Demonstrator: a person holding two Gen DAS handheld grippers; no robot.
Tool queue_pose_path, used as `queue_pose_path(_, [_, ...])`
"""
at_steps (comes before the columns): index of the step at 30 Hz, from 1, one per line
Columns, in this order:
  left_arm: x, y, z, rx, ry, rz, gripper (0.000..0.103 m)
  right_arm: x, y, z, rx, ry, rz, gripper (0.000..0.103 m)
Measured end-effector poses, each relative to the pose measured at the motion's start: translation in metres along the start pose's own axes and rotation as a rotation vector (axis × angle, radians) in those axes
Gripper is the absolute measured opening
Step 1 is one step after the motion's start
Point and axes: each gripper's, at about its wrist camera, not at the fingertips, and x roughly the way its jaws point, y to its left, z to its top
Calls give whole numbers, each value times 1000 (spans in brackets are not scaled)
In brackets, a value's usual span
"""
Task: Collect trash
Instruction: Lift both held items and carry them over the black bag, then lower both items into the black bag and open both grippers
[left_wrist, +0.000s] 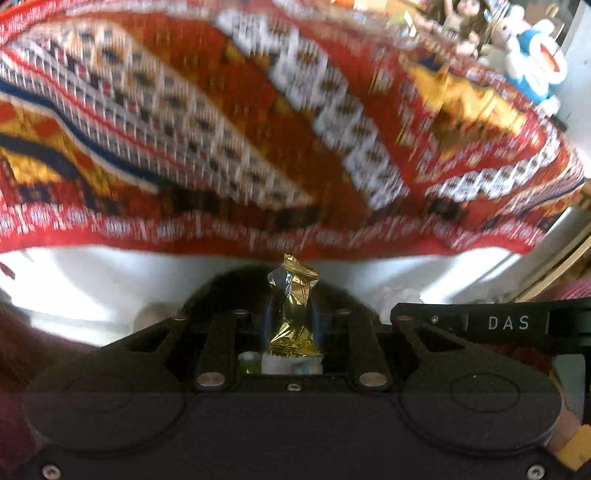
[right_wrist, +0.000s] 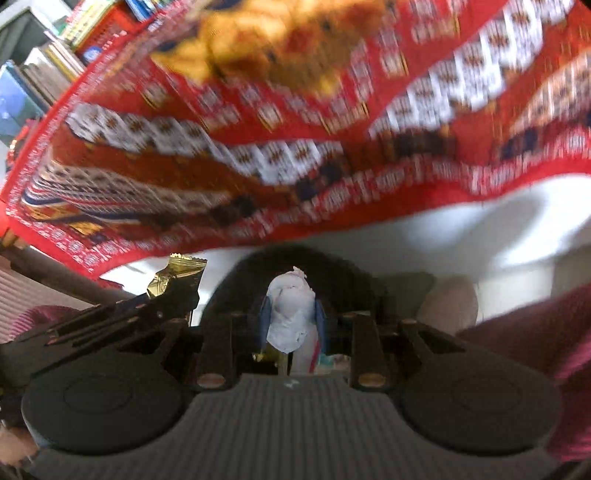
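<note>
Gold wrapper (left_wrist: 293, 306) sits pinched between the fingers of the left gripper (left_wrist: 293, 317), crumpled and standing upright, its twisted top poking out past the fingertips; the blue pads (left_wrist: 317, 321) press on its sides. Below it, at the gripper's base, something white and green shows, too small to tell what. Beyond the tips lies a white floor (left_wrist: 92, 273), and past that a red patterned rug (left_wrist: 258, 129), blurred; at the far upper right stands a blue and white plush toy (left_wrist: 539, 66), with other toys beside it, unclear. A second black gripper marked DAS (left_wrist: 509, 323) enters from the right, just beside the left one.

In the right wrist view, the right gripper (right_wrist: 291, 321) pinches a wad of white tissue (right_wrist: 290, 317); its blue pads (right_wrist: 265, 321) squeeze the wad from both sides, and the wad bulges above and below them. To the left, the left gripper (right_wrist: 155, 306) shows edge-on with the gold wrapper (right_wrist: 181, 275) sticking up from its tips; the two grippers are near each other, apart. The rug (right_wrist: 295, 166) fills the upper frame, blurred, with the white floor (right_wrist: 498, 236) under it; books (right_wrist: 55, 59) are stacked at the upper left. A maroon sleeve (right_wrist: 535, 332) shows at the right edge.
</note>
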Motion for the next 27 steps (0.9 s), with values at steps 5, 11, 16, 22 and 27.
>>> queue_pose_path(5, [22, -1, -17, 0, 70, 13, 20, 23, -7, -18, 37, 79, -7, 31])
queue_pose_path(11, [53, 6, -31, -5, 105, 31, 20, 48, -13, -26, 50, 131, -10, 31])
queue_pose_path(16, [81, 14, -39, -45, 141, 49, 20, 67, -14, -25, 16, 112, -13, 31])
queue_pose_path(22, [101, 19, -46, -55, 188, 70, 20, 91, -9, -42, -56, 106, -28, 31])
queue_pose_path(27, [113, 23, -52, -63, 220, 76, 20, 106, -9, -49, -58, 116, -46, 33])
